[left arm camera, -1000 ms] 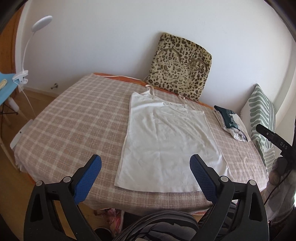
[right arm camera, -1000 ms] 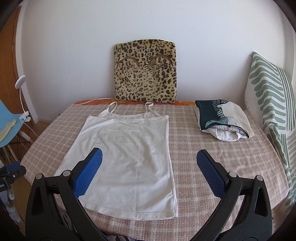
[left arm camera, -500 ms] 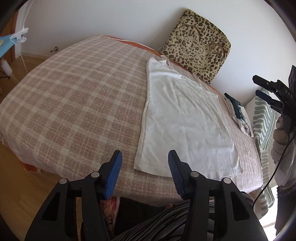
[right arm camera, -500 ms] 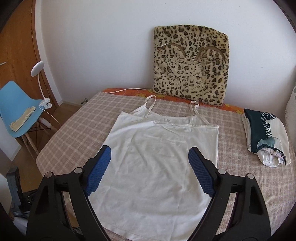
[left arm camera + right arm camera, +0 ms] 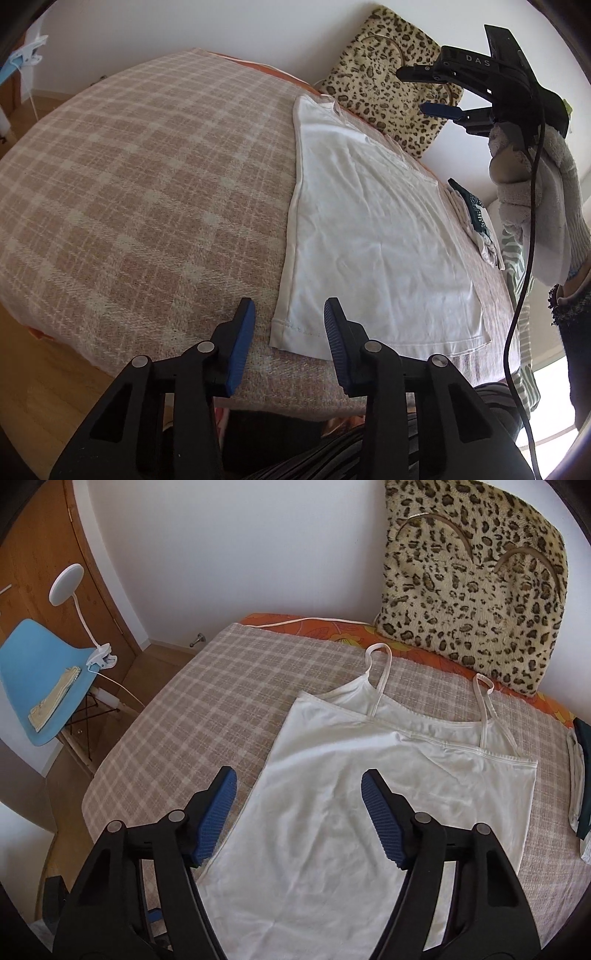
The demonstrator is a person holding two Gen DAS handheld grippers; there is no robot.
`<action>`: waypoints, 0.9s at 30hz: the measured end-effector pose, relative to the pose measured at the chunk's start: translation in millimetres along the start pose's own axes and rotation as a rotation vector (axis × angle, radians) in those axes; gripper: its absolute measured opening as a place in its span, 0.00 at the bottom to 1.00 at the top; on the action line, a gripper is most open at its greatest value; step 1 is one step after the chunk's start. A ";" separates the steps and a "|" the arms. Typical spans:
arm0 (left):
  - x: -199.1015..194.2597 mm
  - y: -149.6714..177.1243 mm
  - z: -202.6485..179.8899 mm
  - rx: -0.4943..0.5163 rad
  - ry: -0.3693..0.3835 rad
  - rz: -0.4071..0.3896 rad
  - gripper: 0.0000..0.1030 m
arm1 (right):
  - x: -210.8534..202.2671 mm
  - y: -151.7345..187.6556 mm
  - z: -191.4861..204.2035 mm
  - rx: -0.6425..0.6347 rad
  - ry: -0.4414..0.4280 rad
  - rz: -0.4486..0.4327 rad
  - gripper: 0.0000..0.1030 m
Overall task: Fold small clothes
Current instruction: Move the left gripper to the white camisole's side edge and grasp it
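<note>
A white strappy top (image 5: 373, 236) lies flat on the checked bed cover (image 5: 147, 192), straps toward the wall. My left gripper (image 5: 289, 325) is open and empty, low at the near edge of the bed, its jaws either side of the top's near-left hem corner. My right gripper (image 5: 298, 805) is open and empty above the top's (image 5: 354, 812) left side, its jaws straddling the left edge. It also shows in the left wrist view (image 5: 443, 88), held high in a gloved hand.
A leopard-print cushion (image 5: 472, 583) leans on the wall behind the top. Folded clothes (image 5: 476, 225) lie at the bed's right side. A blue chair (image 5: 40, 672) with a clip lamp (image 5: 66, 587) stands left of the bed on a wooden floor.
Both grippers have moved in: the left one lower and closer to the near-left hem corner with its jaws narrower, the right one forward and left over the top's left edge.
</note>
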State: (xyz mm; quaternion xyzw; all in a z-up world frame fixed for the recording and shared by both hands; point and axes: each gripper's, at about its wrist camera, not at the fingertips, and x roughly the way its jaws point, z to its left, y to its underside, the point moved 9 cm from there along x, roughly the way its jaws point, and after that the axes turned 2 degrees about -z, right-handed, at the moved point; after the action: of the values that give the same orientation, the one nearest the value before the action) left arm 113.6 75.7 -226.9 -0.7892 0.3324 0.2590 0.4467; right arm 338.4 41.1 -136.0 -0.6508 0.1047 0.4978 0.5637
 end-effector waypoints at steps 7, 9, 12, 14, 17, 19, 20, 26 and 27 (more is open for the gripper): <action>-0.8 -2.1 2.8 -0.010 0.023 -0.019 0.29 | 62.1 -19.7 5.1 0.052 -0.022 0.084 0.63; -1.4 -2.1 2.8 -0.015 0.032 -0.023 0.29 | 77.8 -23.2 7.0 0.069 -0.028 0.105 0.62; -2.7 -1.0 3.0 -0.010 0.037 -0.028 0.28 | 100.3 -27.1 7.6 0.097 -0.035 0.133 0.62; -3.4 -0.1 3.6 0.000 0.035 -0.029 0.25 | 115.0 -29.7 7.6 0.110 -0.028 0.147 0.60; -4.1 0.5 5.5 0.004 0.037 -0.034 0.21 | 133.7 -32.0 10.6 0.118 -0.022 0.170 0.54; -5.4 1.1 6.9 -0.001 0.044 -0.034 0.21 | 145.0 -34.4 13.2 0.111 -0.009 0.177 0.52; -5.8 1.6 7.1 -0.002 0.046 -0.034 0.21 | 150.5 -36.2 14.8 0.106 -0.004 0.179 0.51; -5.4 2.9 3.0 -0.027 0.069 -0.008 0.20 | 176.1 -41.7 16.8 0.069 0.069 0.203 0.49; -4.9 3.6 1.8 -0.030 0.073 -0.001 0.20 | 179.2 -42.1 15.8 0.070 0.079 0.207 0.49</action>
State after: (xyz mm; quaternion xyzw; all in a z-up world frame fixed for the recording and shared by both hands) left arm 107.5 77.3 -226.2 -0.8050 0.3443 0.2347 0.4223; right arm 445.8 145.0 -244.6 -0.6357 0.2105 0.5233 0.5270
